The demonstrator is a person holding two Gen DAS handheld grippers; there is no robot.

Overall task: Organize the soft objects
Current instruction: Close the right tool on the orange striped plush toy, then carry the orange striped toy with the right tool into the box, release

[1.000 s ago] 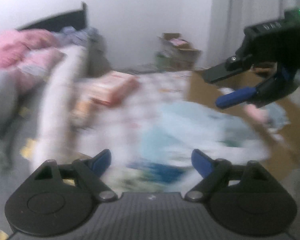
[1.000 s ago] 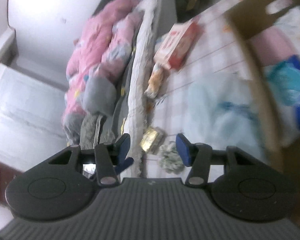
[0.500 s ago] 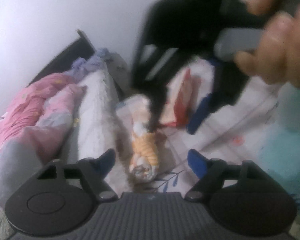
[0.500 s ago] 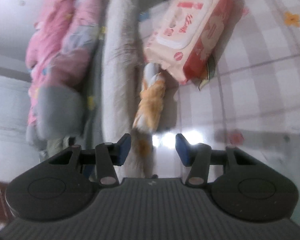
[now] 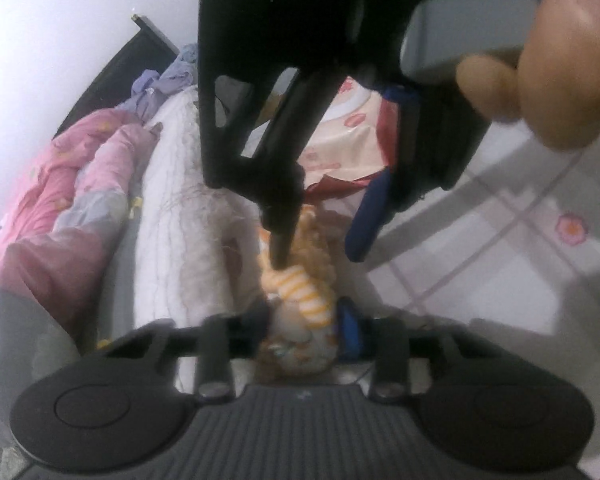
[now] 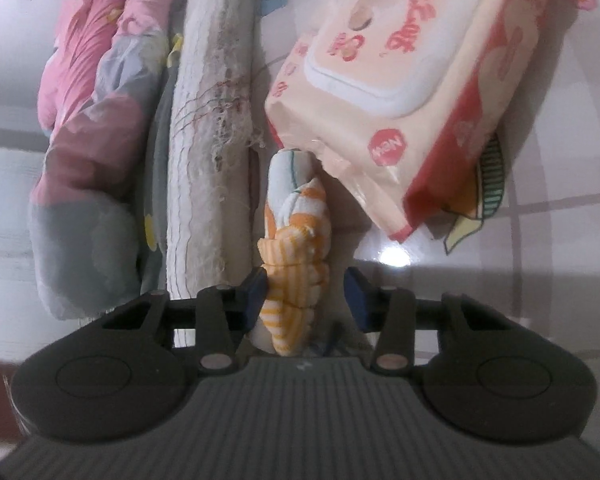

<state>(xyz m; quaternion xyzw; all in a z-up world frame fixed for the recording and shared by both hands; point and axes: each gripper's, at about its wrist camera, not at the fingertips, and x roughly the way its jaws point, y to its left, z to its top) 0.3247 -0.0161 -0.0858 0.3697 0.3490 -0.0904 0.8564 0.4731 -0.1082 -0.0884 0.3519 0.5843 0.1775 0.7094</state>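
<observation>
Surface: a glossy checked sheet with small flowers (image 6: 560, 248) lies beneath both grippers; whether it covers a bed or the floor cannot be told.
Pink quilt: a bunched pink and grey quilt (image 6: 88, 128) lies far off the right gripper's left finger, running away from the camera.
White roll: a long frayed white textile roll (image 6: 212, 128) lies just beyond that same left finger, parallel to the quilt.
Wipes pack: a cream and red pack of wet wipes (image 6: 412, 76) sits ahead of the right gripper, toward its right side, its near corner just over the far end of the cloth bundle.
Cloth bundle: a rolled orange-and-white striped cloth (image 6: 296, 264) lies on the sheet beside the white roll; its long axis runs straight ahead along the gripper fingers, far end pointing at the wipes pack.
Right gripper: right gripper (image 6: 306, 294) straddles the bundle's near end, jaws closing; the left pad touches the cloth, the right pad stands clear with a gap.
Left gripper: left gripper (image 5: 304, 330) works on the same bundle (image 5: 300, 292) from its other end, jaws closing, both pads tight against the cloth.
Hand: the person's hand (image 5: 556, 64) grips the right gripper's handle, above and ahead of the left gripper.
</observation>
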